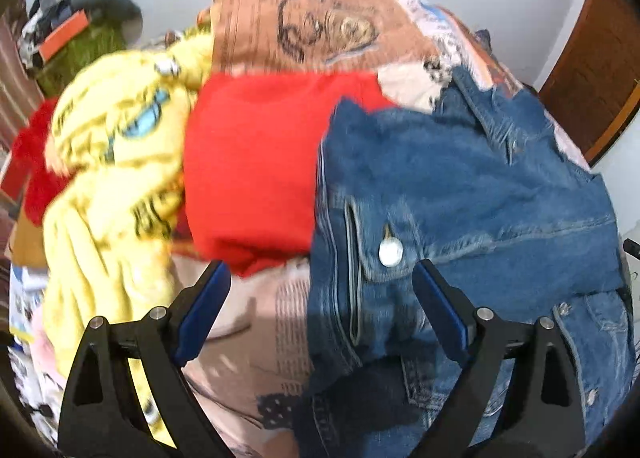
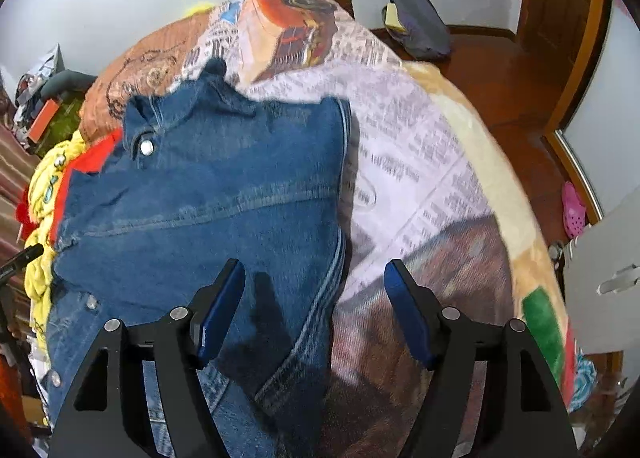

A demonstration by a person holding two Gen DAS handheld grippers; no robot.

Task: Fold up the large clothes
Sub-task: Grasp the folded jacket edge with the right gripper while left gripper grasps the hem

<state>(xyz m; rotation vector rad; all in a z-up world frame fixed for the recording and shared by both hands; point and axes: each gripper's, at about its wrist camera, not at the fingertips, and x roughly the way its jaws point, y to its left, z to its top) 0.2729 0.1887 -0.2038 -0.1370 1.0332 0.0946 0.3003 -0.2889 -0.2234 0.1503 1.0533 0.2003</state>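
Risk of pinching only one denim layer, or snagging the red garment (image 1: 256, 162) beside it, dragging the fold crooked. Denim jacket (image 2: 208, 194) spread on the bed (image 2: 420, 162), partly folded, metal buttons showing, right of the yellow heap (image 1: 112, 186). Left gripper (image 1: 322, 286) and right gripper (image 2: 314, 282) fingers wide, holding nothing.

Bright, even light; fisheye bending at dark corners, motion blur throughout both views.
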